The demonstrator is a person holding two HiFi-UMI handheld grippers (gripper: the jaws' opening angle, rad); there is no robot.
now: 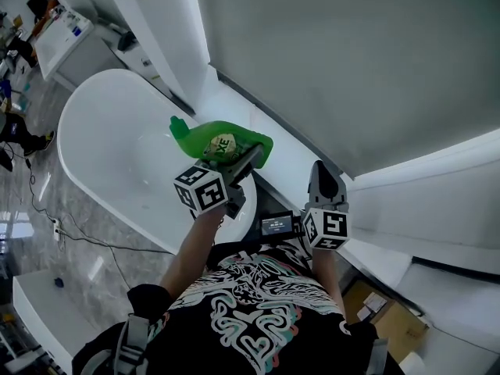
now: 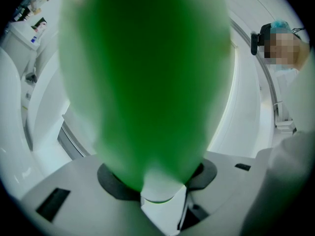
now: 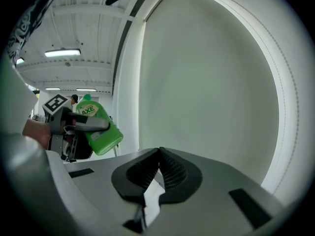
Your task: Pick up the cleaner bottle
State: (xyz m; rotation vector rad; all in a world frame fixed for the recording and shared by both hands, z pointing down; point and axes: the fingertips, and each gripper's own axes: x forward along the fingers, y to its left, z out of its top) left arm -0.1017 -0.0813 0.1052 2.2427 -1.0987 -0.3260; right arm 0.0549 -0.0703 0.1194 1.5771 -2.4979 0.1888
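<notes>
1 cleaner bottle [image 1: 221, 141], 1 left hand-held gripper [image 1: 254, 156] + 1 right hand-held gripper [image 1: 321, 168] = 2 total, 2 marker cubes [image 1: 205, 187] [image 1: 328, 229], 1 bathtub [image 1: 101, 131].

Bright, mostly white room seen from above. A white oval freestanding bathtub [image 1: 109, 135] stands on a glossy grey marble-look floor [image 1: 43, 209]. The tub's far edge lies beside a white ledge [image 1: 233, 100] that runs along the foot of a large pale grey wall panel [image 1: 351, 61]. A thin black cable [image 1: 86, 239] trails across the floor near the tub's near edge. A white table [image 1: 58, 36] holding small items stands in the far left corner. A brown cardboard box [image 1: 379, 309] sits at lower right. A long fluorescent ceiling light [image 3: 63, 53] glows overhead.
</notes>
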